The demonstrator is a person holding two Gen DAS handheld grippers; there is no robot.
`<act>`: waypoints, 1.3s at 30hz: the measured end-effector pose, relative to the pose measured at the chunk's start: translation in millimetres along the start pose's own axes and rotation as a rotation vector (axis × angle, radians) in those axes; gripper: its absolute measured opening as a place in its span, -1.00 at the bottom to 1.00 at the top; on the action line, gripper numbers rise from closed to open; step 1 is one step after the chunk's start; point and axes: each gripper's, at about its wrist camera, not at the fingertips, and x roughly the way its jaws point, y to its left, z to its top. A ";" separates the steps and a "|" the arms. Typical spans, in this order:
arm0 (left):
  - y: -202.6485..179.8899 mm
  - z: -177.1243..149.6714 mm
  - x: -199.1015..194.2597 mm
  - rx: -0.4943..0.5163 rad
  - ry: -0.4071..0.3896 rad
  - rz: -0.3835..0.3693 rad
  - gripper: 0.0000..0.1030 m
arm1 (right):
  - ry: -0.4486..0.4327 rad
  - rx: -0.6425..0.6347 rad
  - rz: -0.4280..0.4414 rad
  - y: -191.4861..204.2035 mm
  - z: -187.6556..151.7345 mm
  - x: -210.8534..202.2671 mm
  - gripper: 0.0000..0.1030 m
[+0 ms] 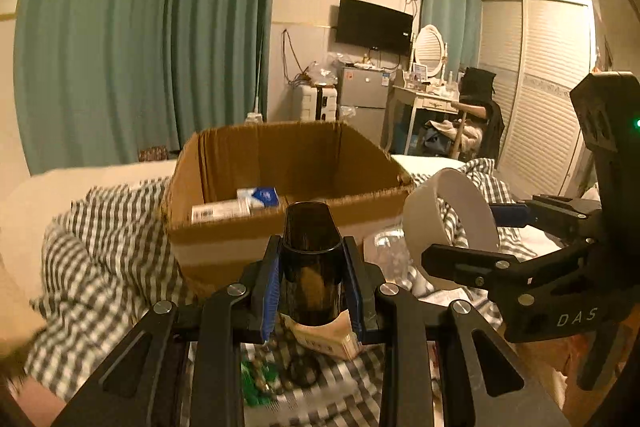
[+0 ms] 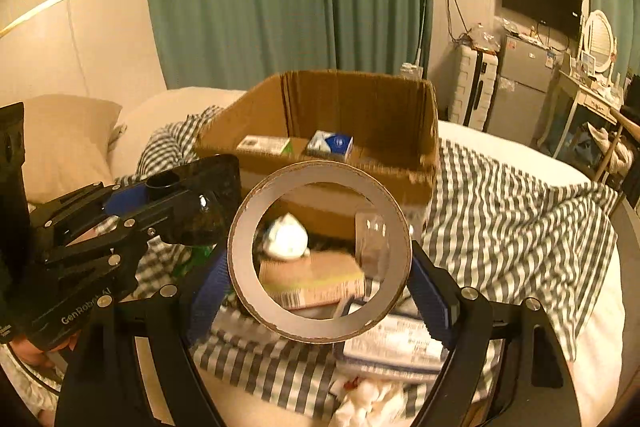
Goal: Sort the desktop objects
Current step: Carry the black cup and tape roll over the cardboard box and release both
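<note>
My left gripper (image 1: 312, 251) is shut on a dark glass bottle (image 1: 310, 227), which stands upright between the blue pads (image 1: 269, 287). My right gripper (image 2: 320, 271) is shut on a wide roll of tape (image 2: 320, 327), and I look straight through its hole. In the left wrist view the tape roll (image 1: 452, 223) and right gripper (image 1: 476, 239) hang just to the right. The right wrist view has the left gripper (image 2: 132, 211) with the bottle (image 2: 200, 203) at the left. An open cardboard box (image 1: 280, 231) (image 2: 360, 107) stands just ahead of both, holding two small cartons (image 2: 332, 143).
Everything rests on a bed with a checked blanket (image 2: 500, 211). Below the grippers lie a small brown carton (image 2: 312, 279), a clear plastic cup (image 2: 372, 239), a crumpled white item (image 2: 286, 237), a printed packet (image 2: 396, 343) and tissue (image 2: 368, 399). A pillow (image 2: 64, 139) lies at the left.
</note>
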 end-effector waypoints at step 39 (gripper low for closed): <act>58.6 58.0 148.6 -0.054 0.052 0.013 -0.44 | 0.046 0.060 -0.001 -58.0 93.5 145.2 0.60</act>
